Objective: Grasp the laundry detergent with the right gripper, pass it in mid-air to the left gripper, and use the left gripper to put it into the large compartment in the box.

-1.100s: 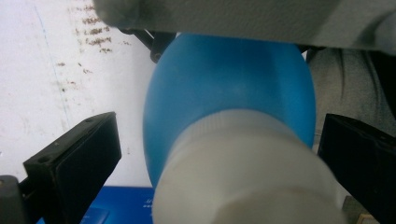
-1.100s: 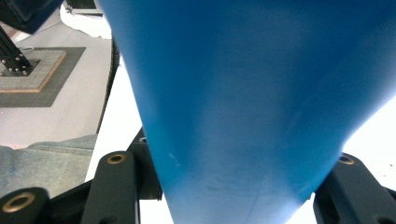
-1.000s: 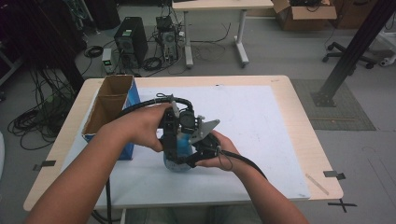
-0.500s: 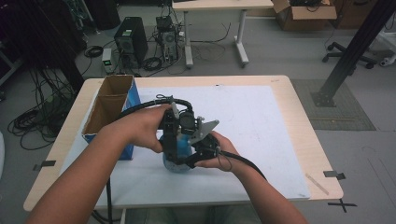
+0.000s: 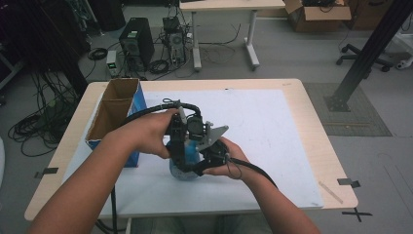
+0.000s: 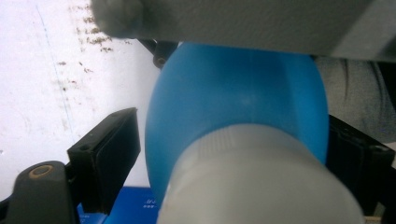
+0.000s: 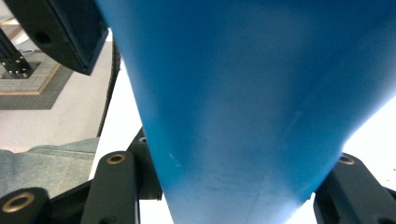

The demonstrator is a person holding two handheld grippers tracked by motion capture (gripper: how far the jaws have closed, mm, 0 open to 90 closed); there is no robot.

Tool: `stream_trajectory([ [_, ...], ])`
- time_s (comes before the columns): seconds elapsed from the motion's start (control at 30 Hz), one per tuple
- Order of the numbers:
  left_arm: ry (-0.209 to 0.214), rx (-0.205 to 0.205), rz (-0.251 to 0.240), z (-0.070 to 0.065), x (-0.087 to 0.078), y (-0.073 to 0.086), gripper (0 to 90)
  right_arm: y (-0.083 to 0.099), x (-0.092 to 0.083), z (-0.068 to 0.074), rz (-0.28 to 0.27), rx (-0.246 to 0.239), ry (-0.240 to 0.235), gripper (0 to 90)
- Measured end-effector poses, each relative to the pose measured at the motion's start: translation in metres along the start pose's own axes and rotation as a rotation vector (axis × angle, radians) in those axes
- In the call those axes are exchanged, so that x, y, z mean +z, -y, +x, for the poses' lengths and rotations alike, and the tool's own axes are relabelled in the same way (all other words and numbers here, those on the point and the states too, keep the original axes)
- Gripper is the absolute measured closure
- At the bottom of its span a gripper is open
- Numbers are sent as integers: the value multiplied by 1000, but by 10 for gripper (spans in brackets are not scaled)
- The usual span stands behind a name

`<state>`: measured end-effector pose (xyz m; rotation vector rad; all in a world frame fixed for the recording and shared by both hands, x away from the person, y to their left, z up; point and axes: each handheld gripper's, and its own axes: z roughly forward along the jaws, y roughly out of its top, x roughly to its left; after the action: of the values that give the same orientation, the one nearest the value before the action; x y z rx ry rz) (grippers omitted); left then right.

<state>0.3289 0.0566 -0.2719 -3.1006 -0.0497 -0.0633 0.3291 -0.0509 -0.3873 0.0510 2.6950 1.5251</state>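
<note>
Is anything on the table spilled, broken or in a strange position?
Nothing stands out. The blue bottle with its white cap is between both grippers and looks intact, with no spill around it. The cardboard box stands open at the table's left side.

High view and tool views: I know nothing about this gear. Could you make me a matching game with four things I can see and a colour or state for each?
Things:
1. bottle
2. cap
3. box
4. right tool

Colours or states:
A. open-topped, brown inside
B. blue, wide-bodied
C. whitish, on the end of another thing
D. shut on the blue thing

Pairs: 1-B, 2-C, 3-A, 4-D
</note>
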Motion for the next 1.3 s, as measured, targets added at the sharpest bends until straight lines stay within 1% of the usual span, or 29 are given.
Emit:
stream_trajectory([
  [0.17,-8,1,5,-1,0,0,159,0,0,1,1,6,2,452],
  [0.2,-8,3,8,-1,0,0,165,0,0,0,-1,-1,2,451],
  [0.27,-7,1,1,-1,0,0,179,0,0,0,-3,-1,1,451],
  [0.43,-6,1,3,-1,0,0,187,0,0,1,-5,-1,1,451],
  [0.47,-5,1,2,-1,-1,0,202,0,0,2,-3,4,0,451],
  [0.63,-7,3,5,-2,-1,-1,217,0,0,2,-7,0,0,451],
  [0.67,-8,4,6,-2,0,-1,217,0,0,1,-11,-12,2,451],
  [0.73,-9,4,6,-2,0,-1,222,0,0,2,-7,-2,0,451],
  [0.9,-11,10,9,-3,0,-1,258,0,0,2,-6,-2,0,451],
  [1.1,-10,8,7,-3,0,-1,288,-1,1,3,-9,-3,0,451],
  [1.13,-10,10,13,-3,0,-1,294,-1,1,3,-8,0,1,451],
  [1.2,-7,11,10,-4,0,-1,315,-1,1,3,-13,-6,1,451],
  [1.27,-7,15,8,-4,-1,-1,356,-1,0,3,-15,-6,1,451],
  [1.3,-5,16,6,-4,-1,-1,356,-1,0,3,-15,-6,1,451],
])
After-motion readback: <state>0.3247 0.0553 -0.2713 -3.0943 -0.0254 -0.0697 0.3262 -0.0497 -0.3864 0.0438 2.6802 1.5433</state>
